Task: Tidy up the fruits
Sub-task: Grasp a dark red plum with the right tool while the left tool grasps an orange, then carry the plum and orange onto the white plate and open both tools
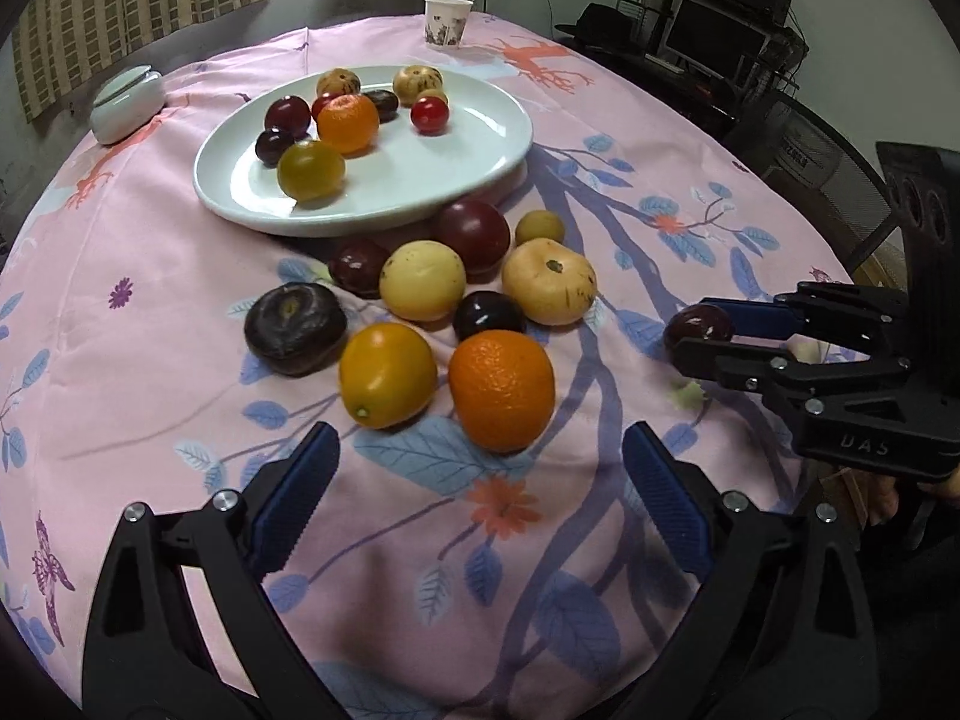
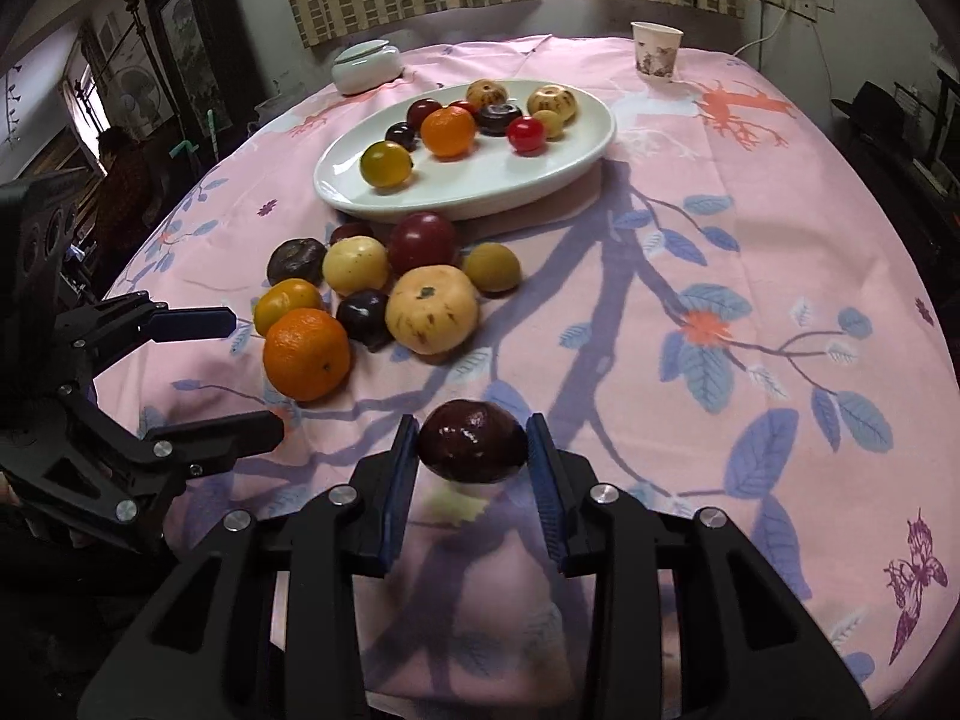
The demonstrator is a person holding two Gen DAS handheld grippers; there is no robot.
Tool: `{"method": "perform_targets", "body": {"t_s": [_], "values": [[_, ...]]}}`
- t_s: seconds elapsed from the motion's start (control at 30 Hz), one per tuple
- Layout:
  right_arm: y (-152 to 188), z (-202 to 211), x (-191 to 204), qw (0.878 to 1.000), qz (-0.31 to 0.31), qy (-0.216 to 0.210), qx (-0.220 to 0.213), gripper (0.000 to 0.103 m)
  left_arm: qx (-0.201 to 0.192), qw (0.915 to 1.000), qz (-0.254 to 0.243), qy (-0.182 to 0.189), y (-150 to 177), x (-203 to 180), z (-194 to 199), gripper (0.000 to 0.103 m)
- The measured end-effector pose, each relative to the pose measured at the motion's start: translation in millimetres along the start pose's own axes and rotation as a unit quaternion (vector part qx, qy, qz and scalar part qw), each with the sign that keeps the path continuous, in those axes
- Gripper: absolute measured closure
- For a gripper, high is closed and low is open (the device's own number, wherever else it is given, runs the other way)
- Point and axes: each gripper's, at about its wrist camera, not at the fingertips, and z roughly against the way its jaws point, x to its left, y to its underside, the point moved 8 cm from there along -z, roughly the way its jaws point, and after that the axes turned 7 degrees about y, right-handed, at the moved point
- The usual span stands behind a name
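While clamped between the blue pads of the right gripper [image 2: 473,450], a dark red plum [image 2: 471,449] sits at the near edge of the pink flowered cloth [image 2: 690,228] over the counter, both fingers [image 2: 403,480] pressed against its sides. Seen from the left wrist, same plum [image 1: 699,324] poking out at the tip of the right gripper [image 1: 696,333], off to the right of the loose pile. Whether lifted or resting on the cloth, cannot tell.

Left gripper [image 1: 480,483] spread wide, nothing between its fingers [image 1: 297,495], hanging just short of the orange [image 1: 501,399] and the yellow-orange fruit [image 1: 387,375] beside it. From the right wrist, that left gripper [image 2: 231,372] gaping at the left edge, just beside the orange [image 2: 306,354].

Loose pile on the cloth, all bunched together in front of the plate: big pale yellow fruit [image 1: 549,282], a second pale one [image 1: 423,279], a large dark red plum [image 1: 471,234], a wrinkled dark purple fruit [image 1: 295,327], a small black plum [image 1: 489,315], a small olive-yellow fruit [image 1: 539,227] and another dark red one [image 1: 358,267] tucked near the rim.

White oval plate [image 1: 480,150] behind, already loaded on its far left part: an orange mandarin [image 1: 348,123], a yellow-green fruit [image 1: 311,170], a red cherry-like fruit [image 1: 429,114], dark plums and two speckled pale fruits at the back.

Paper cup [image 1: 447,21] upright at the far edge, white lidded jar [image 1: 127,102] at far left.
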Motion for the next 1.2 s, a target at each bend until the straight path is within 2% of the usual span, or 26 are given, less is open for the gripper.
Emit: {"method": "perform_targets", "body": {"t_s": [0.03,0.1,0.2,0.23,0.27,0.4,0.63,0.97,1.1,1.2], "values": [[3.4,0.0,-4.5,1.0,-0.005,-0.001,0.001,0.066,0.004,1.0,0.006,0.005,0.1,-2.2,-4.6,0.012],[9.2,-1.0,-10.6,1.0,-0.011,-0.003,0.005,0.066,0.007,0.9999,0.01,-0.002,-1.5,-4.3,-10.9,0.014],[13.8,0.0,-15.4,1.0,-0.016,-0.014,0.003,0.066,0.022,0.9995,0.023,0.005,-2.1,-6.1,-22.7,0.047],[14.4,0.0,-15.8,1.0,-0.017,-0.018,0.002,0.066,0.023,0.9995,0.023,-0.006,-2.4,-4.7,-25.3,0.064],[14.5,-0.5,-16.2,1.0,-0.017,-0.021,0.002,0.066,0.019,0.9995,0.021,-0.017,-3.6,-4.0,-25.7,0.067],[13.3,-3.2,-13.7,1.0,-0.014,-0.027,0.003,0.066,0.005,0.9991,0.042,0.003,-6.9,-3.0,-19.3,0.069],[6.0,-1.6,-1.3,1.0,-0.006,-0.029,0.001,0.066,-0.022,0.9994,0.028,0.004,-8.9,-3.8,1.1,0.069],[-12.9,-2.5,19.3,1.0,0.005,-0.024,0.001,0.066,-0.045,0.9978,0.045,0.017,-3.8,19.4,24.4,0.069],[-26.3,-4.2,24.9,1.0,0.012,-0.028,0.0,0.066,-0.059,0.9963,0.058,0.025,-10.5,34.2,36.2,0.069],[-39.9,-7.4,28.1,0.999,0.019,-0.034,0.001,0.066,-0.072,0.9958,0.056,0.011,-23.8,48.9,45.4,0.069]]}}
